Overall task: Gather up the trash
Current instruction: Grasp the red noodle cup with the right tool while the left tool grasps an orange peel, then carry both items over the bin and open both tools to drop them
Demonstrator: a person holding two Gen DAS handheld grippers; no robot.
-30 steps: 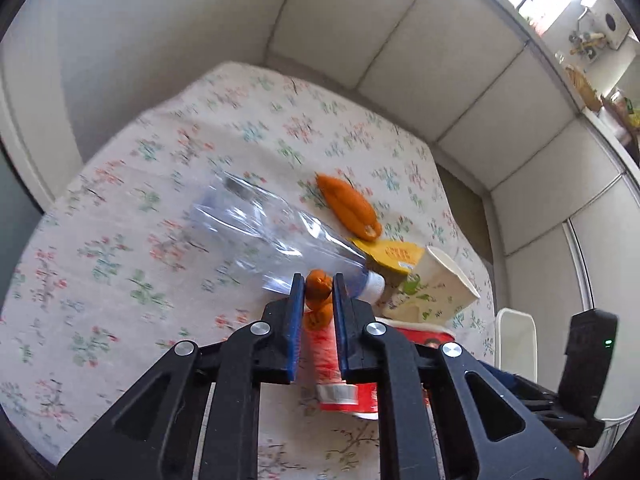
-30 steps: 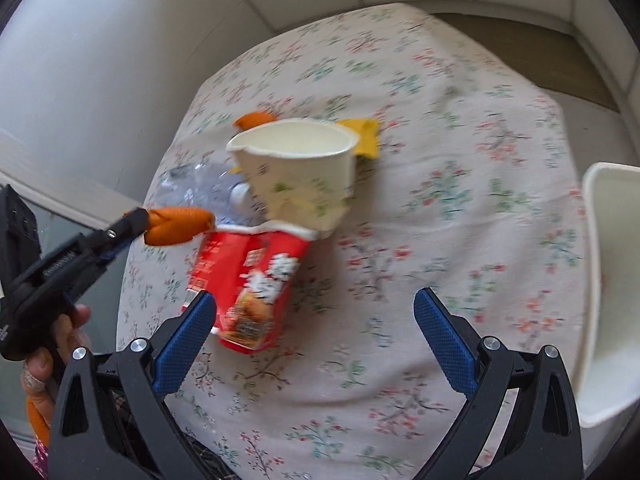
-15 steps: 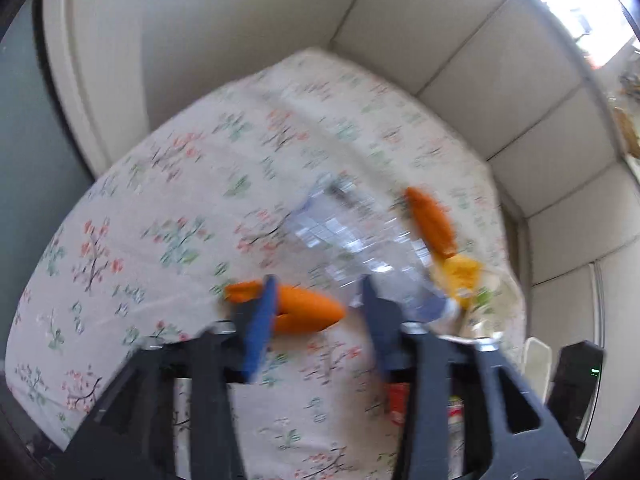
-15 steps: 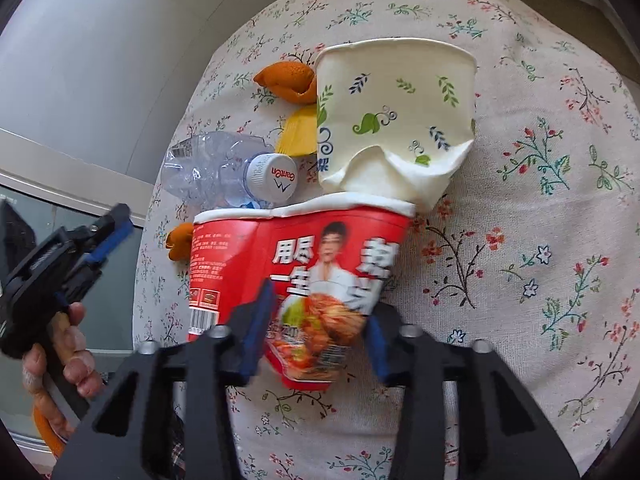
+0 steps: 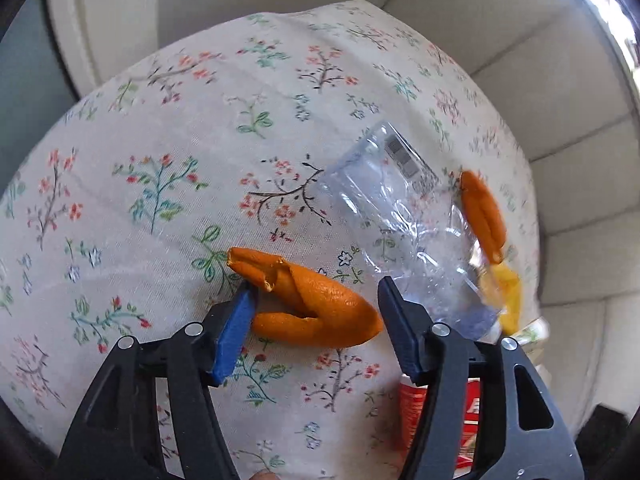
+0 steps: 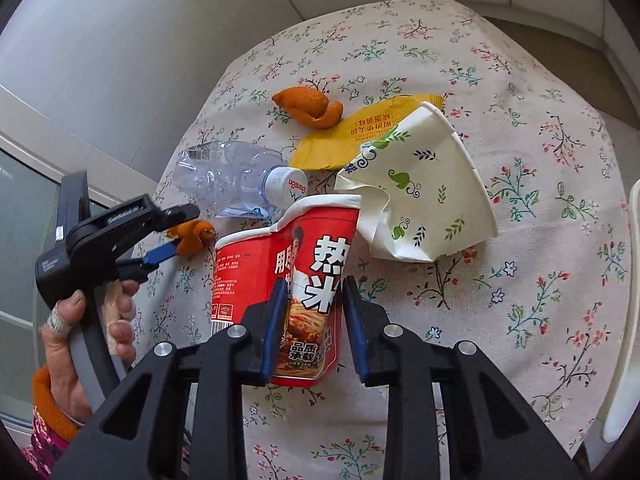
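Right tool (image 6: 310,320) closing on noodle cup (image 6: 296,276)

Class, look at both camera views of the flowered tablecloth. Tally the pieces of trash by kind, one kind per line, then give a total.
Orange peel: 2
Paper cup, red noodle cup: 2
Clear plastic bottle: 1
Yellow wrapper: 1
Total: 6

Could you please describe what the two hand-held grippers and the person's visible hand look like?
Each hand-held gripper, left and right, has black angular plastic arms with silver screws and flat blue pads. Seen from the right wrist, the left one has a black body with faint lettering and a grey handle. The hand wears a fingertip bandage and an orange cuff.
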